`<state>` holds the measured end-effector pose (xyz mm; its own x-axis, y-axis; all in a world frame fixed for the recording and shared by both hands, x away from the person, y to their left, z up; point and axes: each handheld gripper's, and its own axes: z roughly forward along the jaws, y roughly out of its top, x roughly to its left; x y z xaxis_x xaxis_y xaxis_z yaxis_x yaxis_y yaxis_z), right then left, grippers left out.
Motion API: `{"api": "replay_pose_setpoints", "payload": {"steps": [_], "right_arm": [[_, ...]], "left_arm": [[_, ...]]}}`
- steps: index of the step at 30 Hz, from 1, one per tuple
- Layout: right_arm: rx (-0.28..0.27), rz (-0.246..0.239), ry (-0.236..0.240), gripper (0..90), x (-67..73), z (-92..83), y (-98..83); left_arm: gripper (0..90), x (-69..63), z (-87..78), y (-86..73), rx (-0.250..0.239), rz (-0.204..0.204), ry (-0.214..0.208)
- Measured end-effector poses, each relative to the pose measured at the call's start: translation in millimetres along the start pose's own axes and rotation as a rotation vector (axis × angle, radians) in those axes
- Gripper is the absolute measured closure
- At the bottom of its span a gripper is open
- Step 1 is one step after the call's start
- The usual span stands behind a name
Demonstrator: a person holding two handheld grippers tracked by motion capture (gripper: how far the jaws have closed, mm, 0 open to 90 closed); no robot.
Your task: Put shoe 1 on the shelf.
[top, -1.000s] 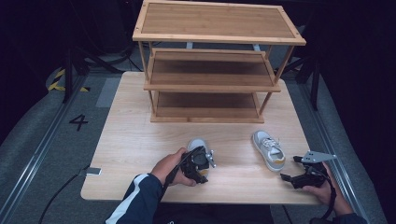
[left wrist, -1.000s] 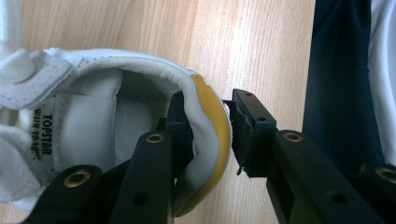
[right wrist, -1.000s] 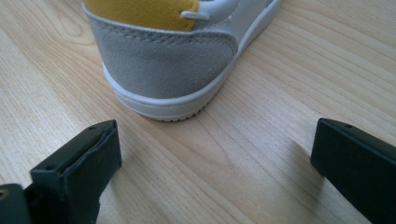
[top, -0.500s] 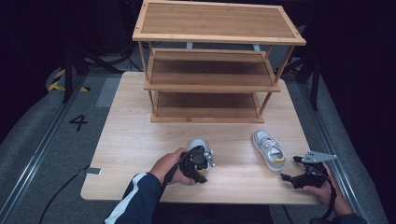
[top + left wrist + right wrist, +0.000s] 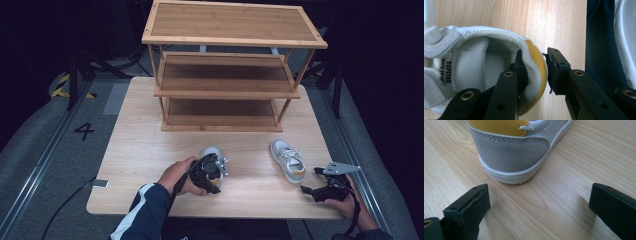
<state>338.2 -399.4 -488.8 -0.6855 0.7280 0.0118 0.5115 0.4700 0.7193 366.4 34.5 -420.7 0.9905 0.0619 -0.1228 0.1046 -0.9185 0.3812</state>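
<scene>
left gripper [image 5: 534, 75] clamps heel collar of left sneaker [image 5: 486, 62]; i lift straight, steady; right gripper [image 5: 539, 205] wide, behind right sneaker [image 5: 511, 152]

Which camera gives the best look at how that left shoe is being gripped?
The left gripper view: the left hand-held gripper has one jaw inside the left shoe and one outside, closed on its yellow-lined heel collar. The high view shows the shoe mostly hidden behind the gripper. The right gripper view looks at the other shoe.
</scene>
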Motion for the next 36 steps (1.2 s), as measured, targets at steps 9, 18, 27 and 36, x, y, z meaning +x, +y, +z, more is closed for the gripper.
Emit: {"api": "replay_pose_setpoints", "payload": {"steps": [9,18,27,36], "right_arm": [[-0.004,-0.001,-0.002,4.8,0.1,-1.0,-0.9],[-0.004,-0.001,-0.002,4.8,0.0,-1.0,-0.8],[-0.004,-0.002,-0.002,4.8,0.0,-1.0,-0.9],[-0.006,-0.002,-0.001,5.1,-0.1,-1.1,-1.0]], "left_arm": [[71.7,15.7,-22.0,14.6,0.003,0.054,0.062],[71.7,64.0,-30.9,25.6,0.036,0.06,0.115],[71.6,118.5,-24.3,28.5,0.056,0.037,0.088],[69.9,151.5,-14.4,24.6,0.055,0.006,0.093]]}}
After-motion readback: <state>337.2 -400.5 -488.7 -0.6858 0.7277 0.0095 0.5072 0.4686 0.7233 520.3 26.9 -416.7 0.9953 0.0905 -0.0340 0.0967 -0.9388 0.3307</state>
